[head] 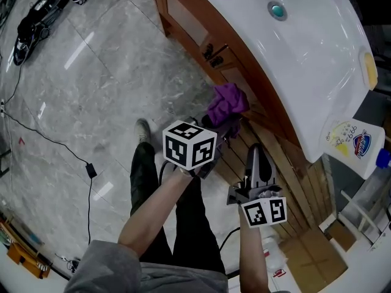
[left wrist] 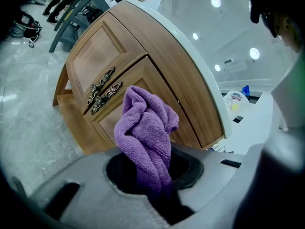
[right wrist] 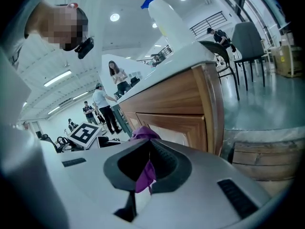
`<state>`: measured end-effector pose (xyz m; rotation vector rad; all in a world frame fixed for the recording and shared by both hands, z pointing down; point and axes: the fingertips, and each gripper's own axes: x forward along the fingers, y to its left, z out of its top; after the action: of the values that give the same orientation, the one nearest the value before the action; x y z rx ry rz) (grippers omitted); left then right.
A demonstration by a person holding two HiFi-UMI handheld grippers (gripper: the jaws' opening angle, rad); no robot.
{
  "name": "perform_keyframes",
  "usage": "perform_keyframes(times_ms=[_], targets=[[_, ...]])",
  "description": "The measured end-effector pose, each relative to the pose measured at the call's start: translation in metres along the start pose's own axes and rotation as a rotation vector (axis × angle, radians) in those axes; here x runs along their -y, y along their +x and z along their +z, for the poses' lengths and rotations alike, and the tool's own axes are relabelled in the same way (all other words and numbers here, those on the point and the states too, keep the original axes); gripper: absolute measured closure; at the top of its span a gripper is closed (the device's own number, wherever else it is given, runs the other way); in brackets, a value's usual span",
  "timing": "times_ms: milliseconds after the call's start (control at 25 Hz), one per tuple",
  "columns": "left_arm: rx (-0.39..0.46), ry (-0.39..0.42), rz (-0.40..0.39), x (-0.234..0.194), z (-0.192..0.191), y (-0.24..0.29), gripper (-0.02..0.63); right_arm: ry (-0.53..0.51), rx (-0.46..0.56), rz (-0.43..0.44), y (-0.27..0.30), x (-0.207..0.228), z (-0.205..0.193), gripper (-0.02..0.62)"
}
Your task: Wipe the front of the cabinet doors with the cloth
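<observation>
The purple cloth [head: 226,102] [left wrist: 147,132] is bunched upright in my left gripper [head: 230,127] [left wrist: 155,175], which is shut on its lower end. It is held up close to the wooden cabinet doors [head: 235,72] [left wrist: 97,56], just right of their ornate metal handles [left wrist: 101,90]; whether it touches the wood I cannot tell. My right gripper [head: 256,155] [right wrist: 145,171] hangs lower and to the right, jaws together, pointing at the cloth [right wrist: 142,132]. A purple sliver shows in the slit between its jaws; I cannot tell if it is pinched or seen beyond.
A white counter [head: 293,47] overhangs the curved cabinet, with a cleaner bottle [head: 353,145] [right wrist: 167,18] on it. Wooden slats [head: 287,182] lie at the cabinet's foot. Cardboard [head: 313,255] sits lower right. Cables and dark gear [head: 36,17] lie on the grey floor. People stand far off [right wrist: 102,106].
</observation>
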<state>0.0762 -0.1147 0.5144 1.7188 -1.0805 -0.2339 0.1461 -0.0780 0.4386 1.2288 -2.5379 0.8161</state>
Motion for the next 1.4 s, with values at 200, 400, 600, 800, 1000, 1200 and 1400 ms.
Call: perform_keyframes(times_ms=[200, 400, 600, 800, 1000, 1200, 1400], targets=[[-0.010, 0.015, -0.022, 0.016, 0.001, 0.008, 0.532, 0.015, 0.005, -0.012, -0.008, 0.007, 0.001, 0.583], [-0.031, 0.034, -0.041, 0.027, 0.001, 0.019, 0.532, 0.027, 0.012, -0.022, -0.014, 0.012, 0.003, 0.583], [-0.057, 0.047, -0.061, 0.036, -0.002, 0.032, 0.532, 0.035, 0.015, -0.033, -0.018, 0.018, 0.004, 0.583], [-0.061, 0.077, -0.083, 0.051, 0.007, 0.041, 0.532, 0.040, 0.016, -0.042, -0.021, 0.024, 0.006, 0.583], [-0.082, 0.103, -0.081, 0.052, 0.009, 0.047, 0.532, 0.049, 0.015, -0.045, -0.019, 0.027, 0.005, 0.583], [-0.115, 0.155, -0.059, 0.045, 0.008, 0.053, 0.532, 0.061, 0.005, -0.043, -0.013, 0.027, -0.003, 0.583], [-0.139, 0.160, -0.049, 0.038, 0.005, 0.059, 0.532, 0.070, -0.009, -0.044, -0.009, 0.027, -0.009, 0.583]])
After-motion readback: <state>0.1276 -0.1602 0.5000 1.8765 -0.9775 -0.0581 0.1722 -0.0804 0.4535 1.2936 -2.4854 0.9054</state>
